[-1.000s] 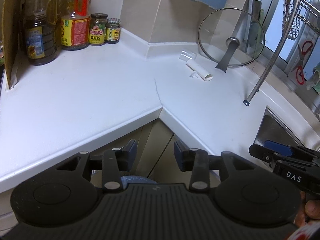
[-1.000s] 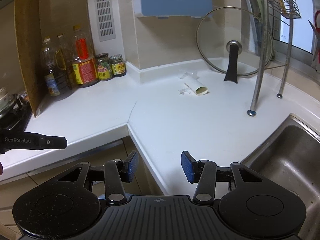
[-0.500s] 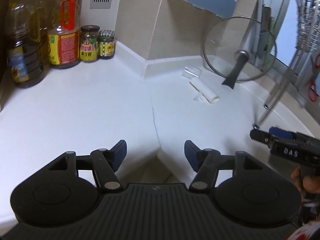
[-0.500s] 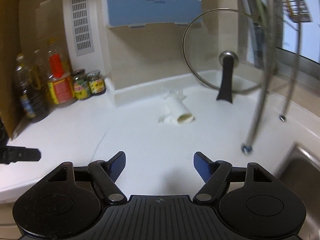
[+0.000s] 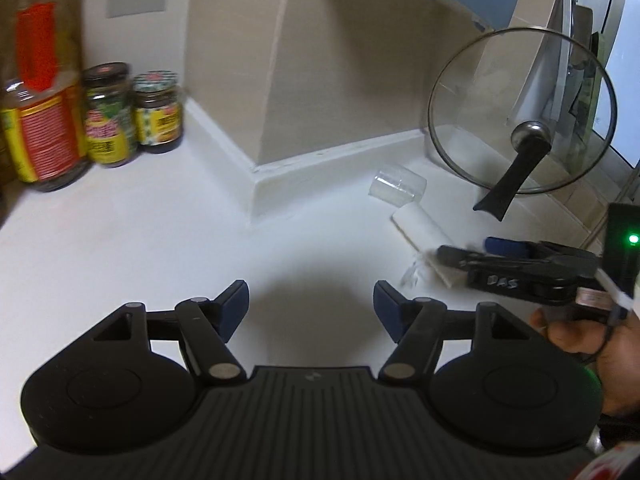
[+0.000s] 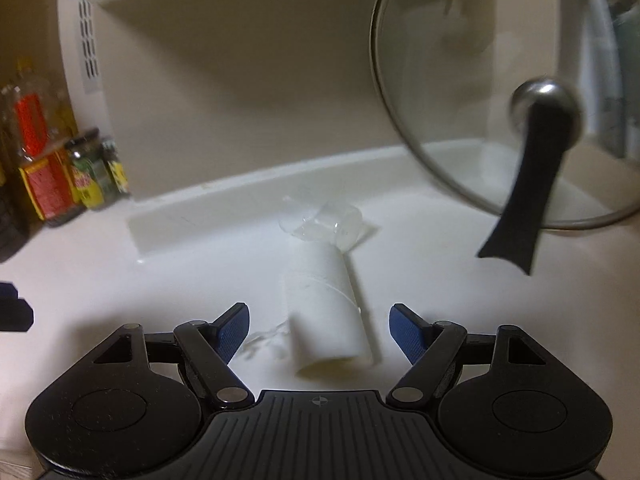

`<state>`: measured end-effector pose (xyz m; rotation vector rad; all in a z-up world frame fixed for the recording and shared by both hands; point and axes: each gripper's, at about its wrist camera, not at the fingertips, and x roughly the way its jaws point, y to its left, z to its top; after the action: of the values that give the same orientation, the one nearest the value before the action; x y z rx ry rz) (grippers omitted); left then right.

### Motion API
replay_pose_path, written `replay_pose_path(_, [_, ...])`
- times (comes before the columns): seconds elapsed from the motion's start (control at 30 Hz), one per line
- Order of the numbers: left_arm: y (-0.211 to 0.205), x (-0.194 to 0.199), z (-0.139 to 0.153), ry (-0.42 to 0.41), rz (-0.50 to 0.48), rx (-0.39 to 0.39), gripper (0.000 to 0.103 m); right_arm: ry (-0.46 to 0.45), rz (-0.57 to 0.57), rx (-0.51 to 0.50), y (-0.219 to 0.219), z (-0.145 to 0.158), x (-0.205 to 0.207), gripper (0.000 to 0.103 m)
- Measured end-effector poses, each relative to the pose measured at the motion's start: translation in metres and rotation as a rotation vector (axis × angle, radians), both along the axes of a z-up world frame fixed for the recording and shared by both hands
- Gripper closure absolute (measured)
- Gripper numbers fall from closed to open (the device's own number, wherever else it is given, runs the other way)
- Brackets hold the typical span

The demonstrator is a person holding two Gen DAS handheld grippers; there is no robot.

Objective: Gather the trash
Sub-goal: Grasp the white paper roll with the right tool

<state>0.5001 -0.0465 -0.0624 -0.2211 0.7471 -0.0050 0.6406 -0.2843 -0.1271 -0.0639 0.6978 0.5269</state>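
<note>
Trash, a white cardboard tube [image 6: 326,312], lay on its side on the white desk [image 6: 160,280], between the spread fingers of the right gripper [image 6: 319,330] but not yet touched by them. A second earlier that gripper had been back at the desk's edge with the tube well ahead; it had since come right up to it, so the grab looked to me about ready. A crumpled clear plastic cup [image 6: 326,224] lay touching the tube's far end, and small clear scraps [image 6: 266,340] sat just beside the gripper's left fingertip. Further ahead and to the right a glass pot lid with a black handle [image 6: 532,184] leaned against the wall, clear of the path. The left gripper [image 5: 310,306], fingers also spread and empty, hovered over bare desk, with sauce jars [image 5: 130,114] well off to its left.
</note>
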Motion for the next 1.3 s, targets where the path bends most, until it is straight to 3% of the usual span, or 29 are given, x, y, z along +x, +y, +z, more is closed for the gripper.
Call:
replay_pose_path(0.3, [-0.014,0.058,-0.015,0.009,-0.052,0.011,0.037,0.066,0.082,-0.023,0.010,-0.022,0.036,0.027])
replay_pose_path(0.33, [-0.015,0.063,-0.016,0.010,-0.057,0.013,0.037,0.058,0.080,-0.025,0.009,-0.022,0.035,0.034])
replay_pose_path(0.37, [-0.015,0.067,-0.017,0.010,-0.061,0.015,0.037,0.049,0.079,-0.032,0.011,-0.021,0.035,0.047])
replay_pose_path(0.43, [-0.017,0.073,-0.019,0.011,-0.071,0.018,0.037,0.049,0.078,-0.031,0.010,-0.020,0.036,0.054])
replay_pose_path(0.6, [-0.024,0.092,-0.024,-0.001,-0.114,0.027,0.038,0.024,0.047,-0.019,0.002,-0.013,0.027,0.054])
replay_pose_path(0.83, [-0.049,0.130,-0.033,-0.075,-0.208,0.047,0.038,-0.007,-0.094,0.029,-0.025,-0.002,0.019,0.054])
replay_pose_path(1.1, [-0.073,0.180,-0.058,-0.115,-0.279,0.078,0.038,-0.003,-0.136,0.035,-0.039,-0.008,0.023,0.054])
replay_pose_path(1.2, [-0.078,0.189,-0.062,-0.124,-0.310,0.059,0.044,0.005,-0.137,0.032,-0.042,-0.010,0.021,0.054])
replay_pose_path(1.3, [-0.082,0.190,-0.061,-0.124,-0.335,0.059,0.061,0.004,-0.138,0.032,-0.046,-0.012,0.019,0.054])
